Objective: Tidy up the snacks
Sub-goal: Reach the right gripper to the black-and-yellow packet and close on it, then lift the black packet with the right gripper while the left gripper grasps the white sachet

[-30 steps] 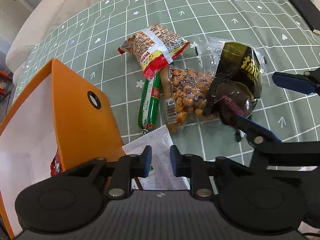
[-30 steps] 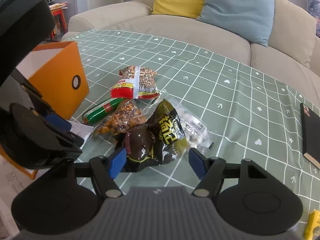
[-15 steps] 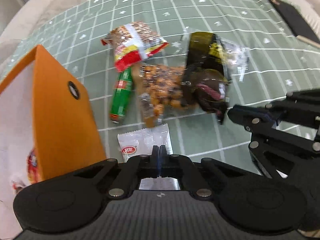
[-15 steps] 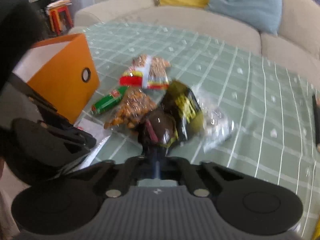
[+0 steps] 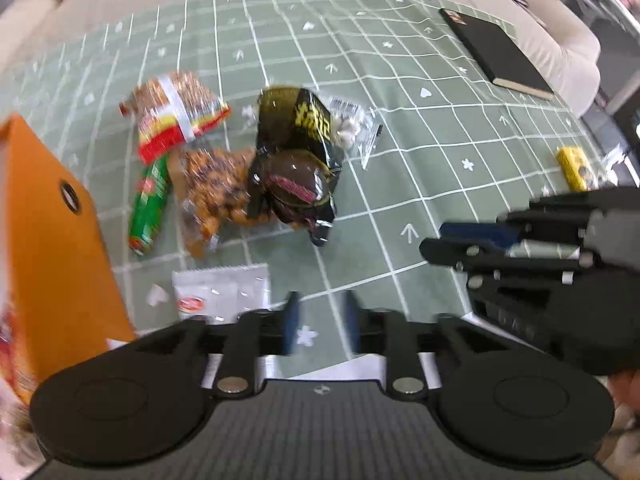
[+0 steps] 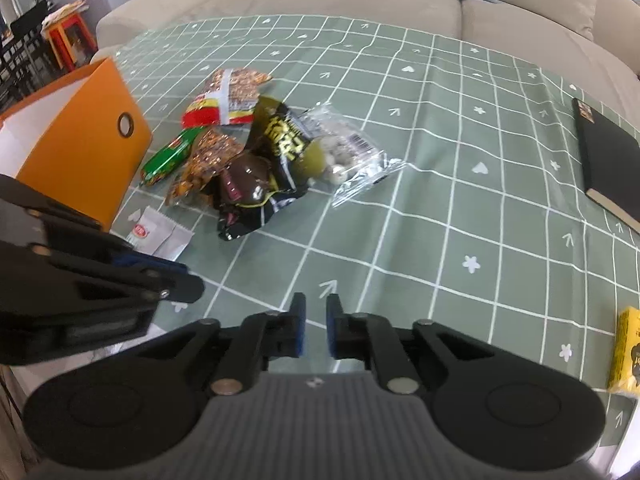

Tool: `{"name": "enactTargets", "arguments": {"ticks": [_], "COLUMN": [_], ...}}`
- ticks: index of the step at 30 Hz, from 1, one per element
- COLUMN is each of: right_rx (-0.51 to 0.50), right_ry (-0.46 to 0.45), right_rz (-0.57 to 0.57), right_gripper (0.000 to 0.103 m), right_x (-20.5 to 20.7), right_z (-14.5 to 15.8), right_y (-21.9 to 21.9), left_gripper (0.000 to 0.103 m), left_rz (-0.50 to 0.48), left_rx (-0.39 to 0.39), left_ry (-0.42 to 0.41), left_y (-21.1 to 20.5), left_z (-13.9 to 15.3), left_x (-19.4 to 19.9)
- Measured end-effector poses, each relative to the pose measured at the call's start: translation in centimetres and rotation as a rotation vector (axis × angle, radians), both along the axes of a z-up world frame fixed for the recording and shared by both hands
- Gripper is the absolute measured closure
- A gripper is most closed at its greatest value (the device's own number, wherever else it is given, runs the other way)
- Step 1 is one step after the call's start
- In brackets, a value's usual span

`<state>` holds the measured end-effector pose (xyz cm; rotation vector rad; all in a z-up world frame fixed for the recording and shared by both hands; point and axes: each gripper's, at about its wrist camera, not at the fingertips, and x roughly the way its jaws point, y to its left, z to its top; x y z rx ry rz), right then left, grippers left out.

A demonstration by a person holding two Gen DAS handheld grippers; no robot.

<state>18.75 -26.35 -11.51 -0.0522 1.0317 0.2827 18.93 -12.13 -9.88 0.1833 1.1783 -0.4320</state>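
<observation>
Left gripper [image 5: 318,326]: jaws part-spread, nothing between them; they have just been opening. Right gripper [image 6: 316,330]: jaws drawn nearly together, a narrow gap showing, nothing pinched. Both hang over bare green checked cloth at the near side of the bench [image 6: 440,220].

The snacks lie bunched ahead of both grippers, toward the orange box [image 6: 80,148] at the bench's left side. Nearest the left jaws is the white sachet [image 5: 222,292], flat, just ahead and left, beside the box's near corner. Beyond it: a green stick pack [image 5: 150,204], long axis running away from the jaws; a clear bag of orange-brown nuts [image 5: 216,192]; a black and yellow packet [image 5: 300,160]; a red and yellow packet [image 5: 176,120]; a clear bag of white pieces [image 6: 348,156].

Judgement: the left gripper is nearer the sachet and the box; the right is nearer the black packet.

Box: open-topped, with at least one red-printed wrapper showing inside; the rest cannot be made out.
</observation>
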Motion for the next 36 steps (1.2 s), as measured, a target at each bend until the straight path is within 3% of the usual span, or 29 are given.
{"name": "enactTargets", "arguments": {"ticks": [1,3,10,12,16,21,22,23,24,26,33,36], "right_rx": [0.010,0.030,0.079,0.081,0.063,0.049,0.044,0.035,0.025,0.009,-0.007,-0.011], "right_ry": [-0.011,-0.040,-0.119,-0.148,-0.175,-0.195,-0.200,-0.209,-0.220,-0.246,-0.227,-0.204], "right_rz": [0.000,0.002,0.050,0.076,0.125,0.174,0.185,0.196,0.201,0.210,0.198,0.221], "right_gripper": [0.086,0.077,0.059,0.044,0.037,0.030,0.026,0.016,0.012,0.011,0.010,0.021], "right_x": [0.0,0.1,1.2,1.8,3.0,3.9,3.9,4.0,4.1,4.5,6.7,6.4], "right_z": [0.2,0.7,1.6,1.7,1.6,1.1,1.0,0.9,0.8,0.7,-0.7,-1.3], "right_y": [-0.1,-0.3,0.7,1.2,2.2,3.4,3.5,3.7,3.9,4.2,5.0,5.1], "left_gripper": [0.043,0.031,0.028,0.025,0.023,0.024,0.028,0.031,0.040,0.044,0.046,0.046], "left_rz": [-0.016,-0.033,-0.033,-0.054,-0.092,-0.085,-0.082,-0.078,-0.063,-0.028,0.003,0.006], "left_rx": [0.040,0.122,0.261,0.294,0.337,0.294,0.279,0.262,0.234,0.191,0.161,0.154], "left_ry": [-0.023,-0.046,0.052,0.080,0.132,0.151,0.153,0.157,0.172,0.176,0.083,0.059], "left_y": [-0.1,0.0,0.5,0.4,-0.1,0.2,0.4,0.6,1.0,1.7,2.1,2.1], "left_z": [0.3,0.5,-1.0,-1.6,-2.9,-3.5,-3.5,-3.6,-3.5,-3.6,-3.6,-3.6], "left_x": [-0.2,-0.2,1.8,1.9,2.3,2.6,2.6,2.6,2.7,2.9,2.9,3.0]}}
